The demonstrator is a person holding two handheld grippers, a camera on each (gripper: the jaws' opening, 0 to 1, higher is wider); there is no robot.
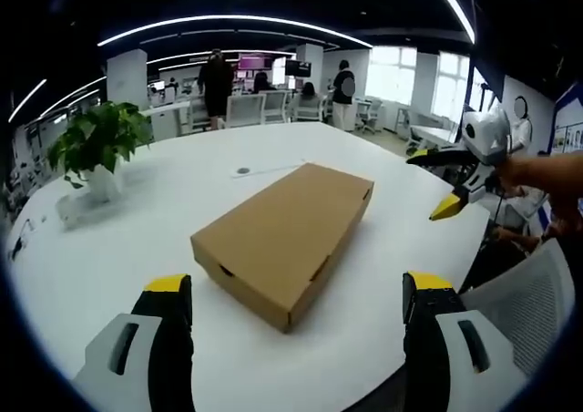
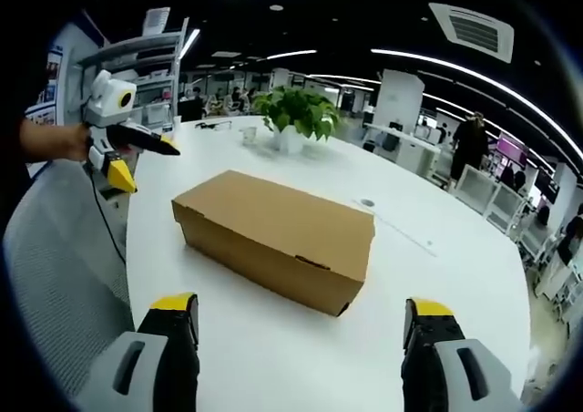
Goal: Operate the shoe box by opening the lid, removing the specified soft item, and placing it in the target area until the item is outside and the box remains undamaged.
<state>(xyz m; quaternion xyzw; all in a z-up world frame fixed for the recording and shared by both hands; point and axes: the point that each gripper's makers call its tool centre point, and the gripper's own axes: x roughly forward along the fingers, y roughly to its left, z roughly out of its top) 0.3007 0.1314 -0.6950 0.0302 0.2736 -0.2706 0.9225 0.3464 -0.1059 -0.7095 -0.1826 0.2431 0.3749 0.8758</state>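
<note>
A closed brown cardboard shoe box (image 1: pixel 287 234) (image 2: pixel 273 234) lies flat on the round white table (image 1: pixel 173 202) (image 2: pixel 446 275), lid down. My left gripper (image 1: pixel 299 289) is open just short of the box's near corner, holding nothing. It also shows in the right gripper view (image 2: pixel 146 164), held by a hand off the table's edge, jaws apart. My right gripper (image 2: pixel 301 304) is open in front of the box's long side, nothing between its jaws. In the left gripper view the right gripper (image 1: pixel 439 182) hovers beyond the table's right edge, jaws spread.
A potted green plant (image 1: pixel 96 143) (image 2: pixel 296 116) stands on the table beyond the box. A small round fitting (image 1: pixel 241 169) (image 2: pixel 366 203) sits in the tabletop. A grey mesh chair (image 1: pixel 524 289) (image 2: pixel 55 275) is at the table's edge. People and desks are far behind.
</note>
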